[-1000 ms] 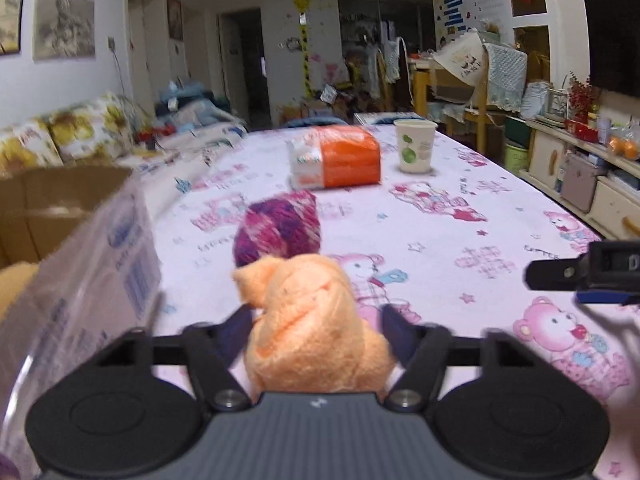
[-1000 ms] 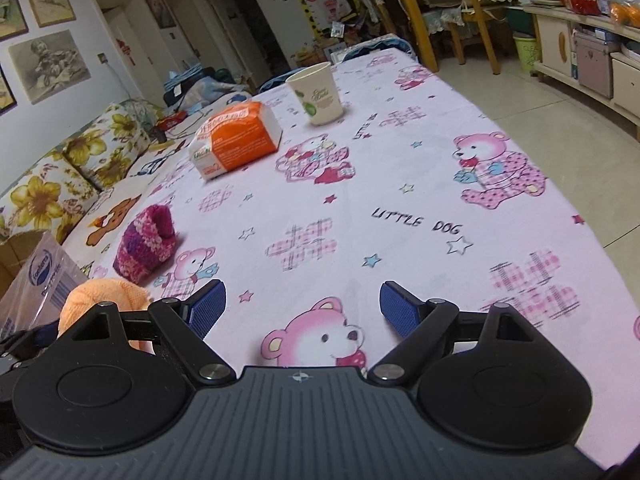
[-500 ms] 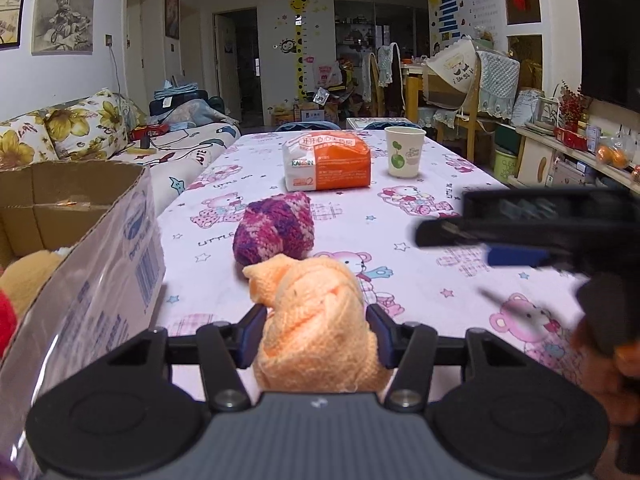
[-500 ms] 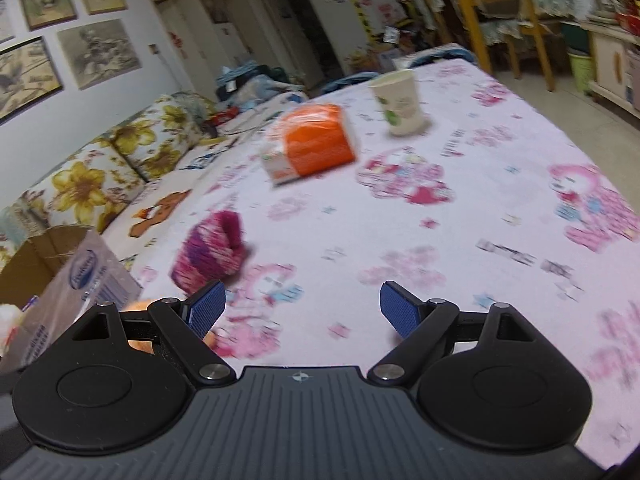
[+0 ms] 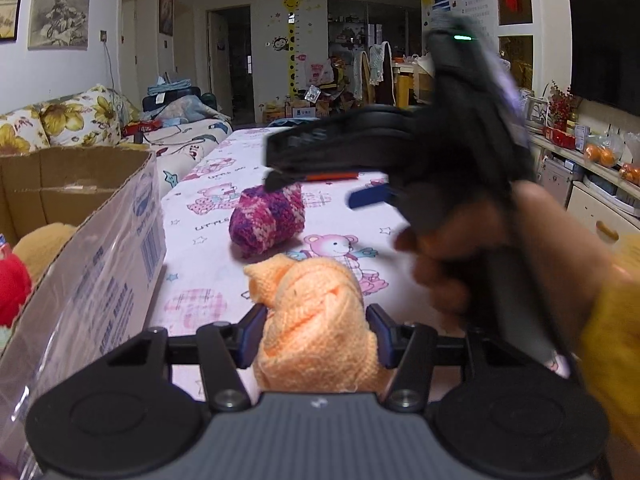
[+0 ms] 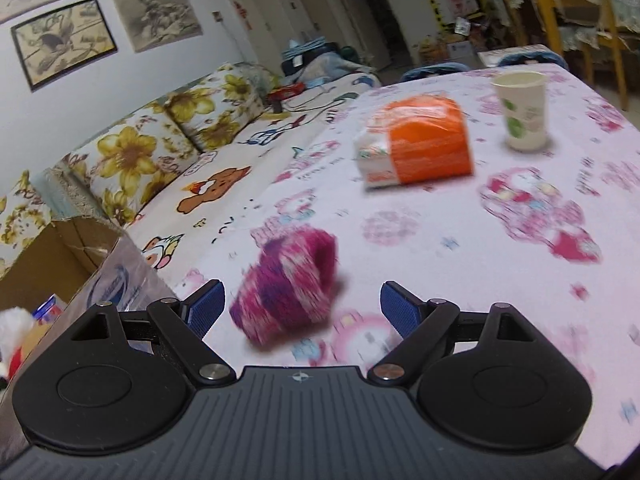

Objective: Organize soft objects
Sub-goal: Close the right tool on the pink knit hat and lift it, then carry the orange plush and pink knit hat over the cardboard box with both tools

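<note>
Left wrist: left claw (image 5: 316, 334) has just closed, pads pinching orange cloth (image 5: 316, 312) at the surface's near edge, box (image 5: 80, 240) off the left edge. Right wrist: right claw (image 6: 300, 306) wide open, empty, yarn ball (image 6: 286, 284) between its fingers, untouched. Risk: fast approach knocks the ball away; soft cloth slips.

left hand-held gripper (image 5: 316, 330): black ribbed housing, two round black discs, silver pivot screws, dark blue ridged pads | right hand-held gripper (image 6: 300, 306): same black body, small compass mark on the housing, bright blue pads, green light on top in the left view | person: yellow sleeve (image 5: 612, 344) at the wrist
</note>
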The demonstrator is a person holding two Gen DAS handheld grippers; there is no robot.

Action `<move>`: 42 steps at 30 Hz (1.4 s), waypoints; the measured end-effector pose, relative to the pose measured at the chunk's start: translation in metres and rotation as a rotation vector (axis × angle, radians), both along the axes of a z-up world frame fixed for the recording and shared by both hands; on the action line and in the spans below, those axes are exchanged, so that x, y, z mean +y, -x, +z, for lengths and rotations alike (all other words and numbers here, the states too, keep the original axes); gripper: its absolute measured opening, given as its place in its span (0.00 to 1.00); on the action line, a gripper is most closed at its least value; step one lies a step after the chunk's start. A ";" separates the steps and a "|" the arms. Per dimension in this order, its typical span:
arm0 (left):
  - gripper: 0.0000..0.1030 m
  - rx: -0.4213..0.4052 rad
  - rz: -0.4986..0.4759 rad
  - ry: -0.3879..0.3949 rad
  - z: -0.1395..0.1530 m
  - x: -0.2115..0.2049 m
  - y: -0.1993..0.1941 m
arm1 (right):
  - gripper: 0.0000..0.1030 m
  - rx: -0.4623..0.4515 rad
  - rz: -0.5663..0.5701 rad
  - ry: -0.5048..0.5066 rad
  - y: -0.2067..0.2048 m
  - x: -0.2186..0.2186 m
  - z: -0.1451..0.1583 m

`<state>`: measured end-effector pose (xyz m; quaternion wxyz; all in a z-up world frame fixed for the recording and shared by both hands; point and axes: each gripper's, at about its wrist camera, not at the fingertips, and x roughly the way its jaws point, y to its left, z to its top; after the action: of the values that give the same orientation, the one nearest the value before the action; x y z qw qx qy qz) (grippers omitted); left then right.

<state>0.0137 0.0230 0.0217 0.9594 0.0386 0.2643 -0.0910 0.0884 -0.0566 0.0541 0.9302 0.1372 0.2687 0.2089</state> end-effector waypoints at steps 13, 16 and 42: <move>0.52 0.030 0.100 0.096 0.002 0.026 -0.004 | 0.70 0.115 0.058 0.011 -0.045 0.039 -0.022; 0.52 0.026 0.101 0.097 0.003 0.026 -0.002 | 0.63 0.092 0.052 0.030 -0.038 0.044 -0.020; 0.52 -0.066 0.060 0.072 0.023 0.024 0.034 | 0.51 -0.017 -0.212 0.110 0.125 -0.037 0.014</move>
<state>-0.0205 0.0470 0.0449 0.9706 -0.0011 0.2302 -0.0702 -0.0365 -0.0934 0.0678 0.9555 0.1116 0.2557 0.0956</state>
